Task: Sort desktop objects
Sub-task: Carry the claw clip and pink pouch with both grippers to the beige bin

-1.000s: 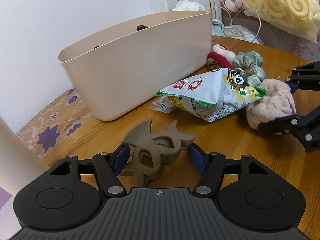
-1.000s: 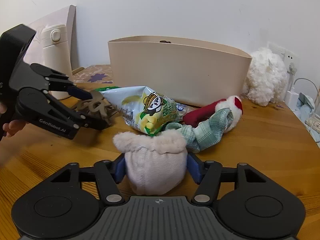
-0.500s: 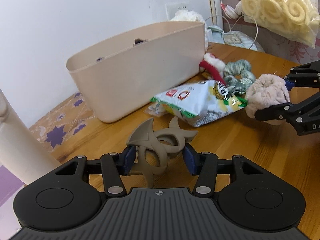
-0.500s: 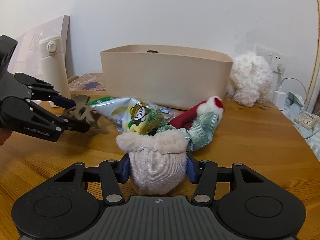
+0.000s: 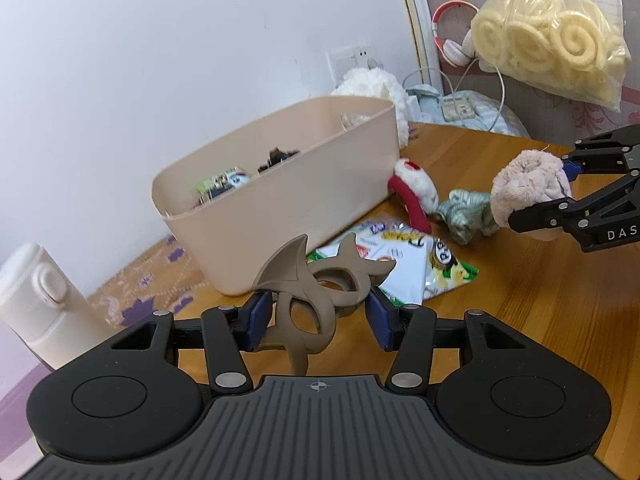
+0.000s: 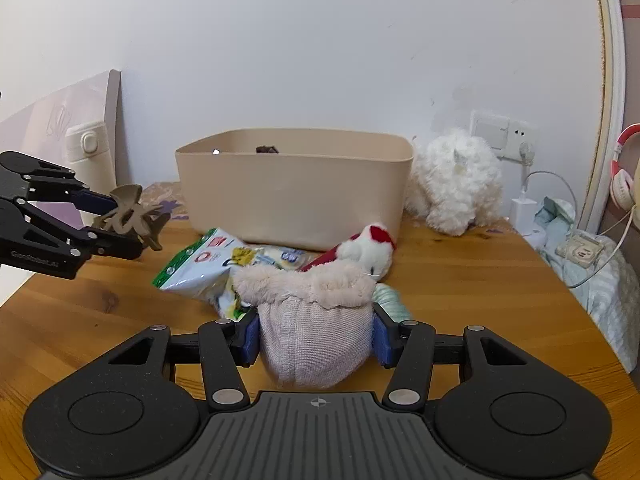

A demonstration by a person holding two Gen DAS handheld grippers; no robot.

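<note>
Two things are held above the table (image 5: 540, 300): the left gripper (image 5: 316, 316) is clenched on a brown hair clip (image 5: 308, 296), and the right gripper (image 6: 316, 338) squeezes a pink fluffy sock (image 6: 316, 332). The left jaws have just been closing on the clip. The beige bin (image 6: 296, 196) stands behind. The clip is thin and curved, so I think it could twist out and fall on the snack bag (image 5: 404, 264) before reaching the bin.

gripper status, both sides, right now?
Left gripper: closed on the taupe plastic claw hair clip, lifted off the table.
Right gripper: closed on the pale pink fuzzy knit pouch.
</note>
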